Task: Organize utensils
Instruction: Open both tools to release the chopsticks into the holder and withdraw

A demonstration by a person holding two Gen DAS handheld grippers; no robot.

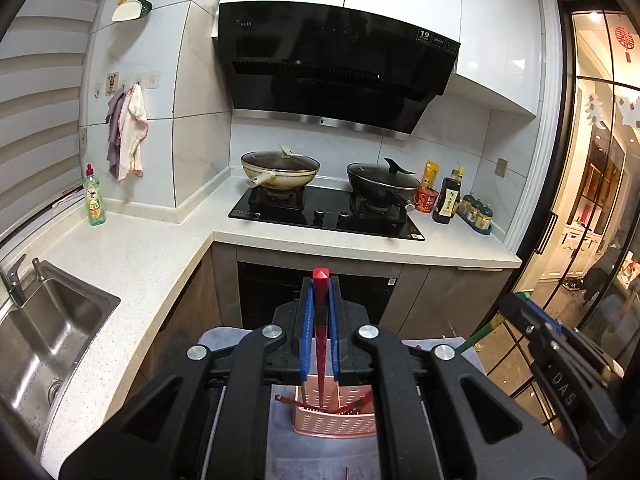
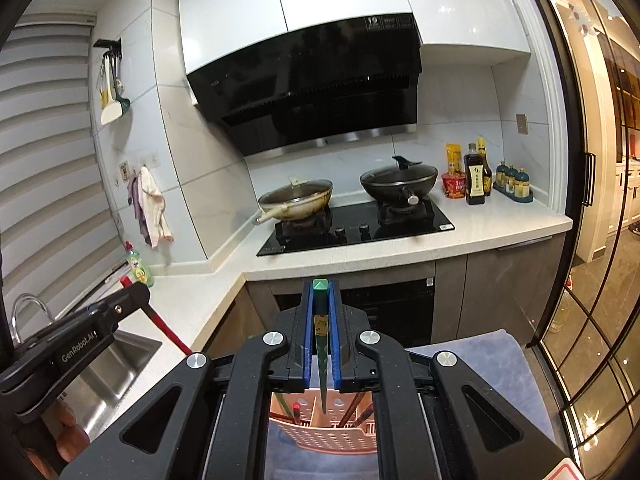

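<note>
The left hand-held gripper (image 1: 320, 300) is clenching a red chopstick (image 1: 321, 344) between its blue pads (image 1: 306, 336). The stick is standing nearly upright, its square red end poking out above the fingertips and its thin tip pointing down into a pink perforated holder (image 1: 334, 420). That holder is sitting directly below the jaws on a grey-blue cloth (image 1: 224, 338), and a few other red sticks are leaning inside it.

The right hand-held gripper (image 2: 320, 312) is gripping a green chopstick (image 2: 321, 344) in the same manner, with the green end showing above the blue pads (image 2: 307, 344) and the tapered tip hanging just over the pink perforated holder (image 2: 324, 436). In that view the holder is showing divided compartments, with dark and red sticks leaning in them; which compartment the green tip is over, I cannot tell.

Each tool is appearing in the other's camera: the right one at the far right edge of the left view, with a green stick trailing below it, and the left one at the lower left of the right view, with the red stick slanting down from it.

Beyond both, a white tabletop (image 1: 132, 256) is carrying a steel sink (image 1: 48, 336), a green soap bottle (image 1: 94, 199), and a black hob (image 1: 326, 216) with two lidded woks.
</note>
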